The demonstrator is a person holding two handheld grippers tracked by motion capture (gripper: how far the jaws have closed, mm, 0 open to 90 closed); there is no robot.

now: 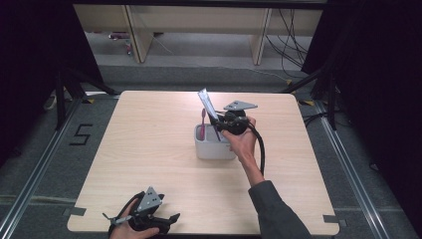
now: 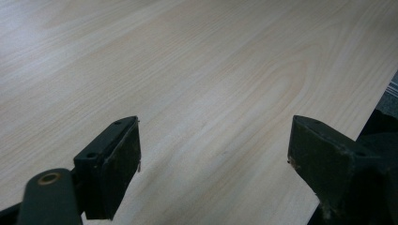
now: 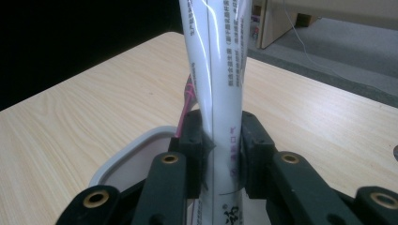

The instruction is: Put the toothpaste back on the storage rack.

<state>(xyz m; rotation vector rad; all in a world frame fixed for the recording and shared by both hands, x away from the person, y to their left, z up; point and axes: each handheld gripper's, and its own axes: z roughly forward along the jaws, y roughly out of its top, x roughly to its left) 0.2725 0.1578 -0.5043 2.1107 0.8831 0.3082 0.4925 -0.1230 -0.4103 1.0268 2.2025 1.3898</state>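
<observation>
A white toothpaste tube [image 3: 220, 70] stands upright between the jaws of my right gripper [image 3: 220, 154], which is shut on it. In the high view the right gripper [image 1: 225, 121] holds the tube [image 1: 206, 103] above a light grey holder cup [image 1: 214, 147] near the table's middle. A pink toothbrush [image 1: 203, 124] stands in the cup, and its handle [image 3: 185, 105] shows behind the tube. My left gripper [image 1: 166, 222] rests at the table's front edge, open, with bare wood between its jaws [image 2: 211, 154].
The wooden table [image 1: 149, 144] has its front edge close under the left gripper and a dark drop to the right of it [image 2: 380, 117]. Shelving and cables stand beyond the table's far edge [image 1: 199, 30].
</observation>
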